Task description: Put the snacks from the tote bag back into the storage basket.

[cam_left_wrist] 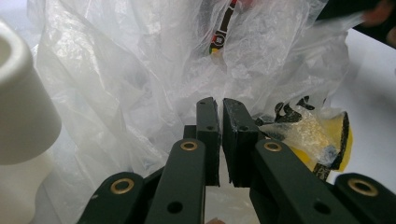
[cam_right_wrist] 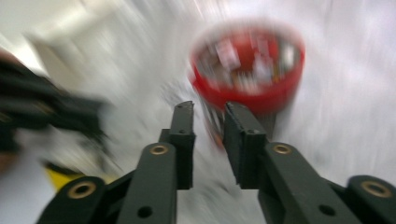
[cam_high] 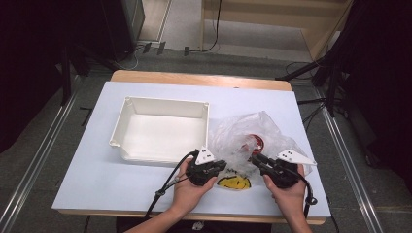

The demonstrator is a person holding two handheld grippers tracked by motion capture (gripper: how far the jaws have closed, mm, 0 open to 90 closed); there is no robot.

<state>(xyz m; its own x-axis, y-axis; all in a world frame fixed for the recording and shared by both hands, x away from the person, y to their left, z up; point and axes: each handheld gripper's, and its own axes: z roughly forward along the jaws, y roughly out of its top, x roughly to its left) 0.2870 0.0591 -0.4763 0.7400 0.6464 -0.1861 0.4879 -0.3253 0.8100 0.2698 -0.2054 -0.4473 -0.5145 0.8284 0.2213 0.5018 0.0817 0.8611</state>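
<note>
Both hands are low at the near edge of the table [cam_high: 121, 189], working a crumpled clear bag [cam_high: 243, 133] that lies just right of the white bin [cam_high: 160, 131]. The left gripper [cam_high: 214, 167] has its fingers [cam_left_wrist: 208, 135] pinched nearly together on the bag's near edge, thin plastic caught between them, right beside the yellow smiley print [cam_high: 234, 183]. The right gripper [cam_high: 257, 160] points into the bag from the right, its fingers [cam_right_wrist: 243, 135] a narrow gap apart with nothing gripped. A red tub [cam_right_wrist: 247, 65] sits inside the bag just ahead, badly blurred.
</note>
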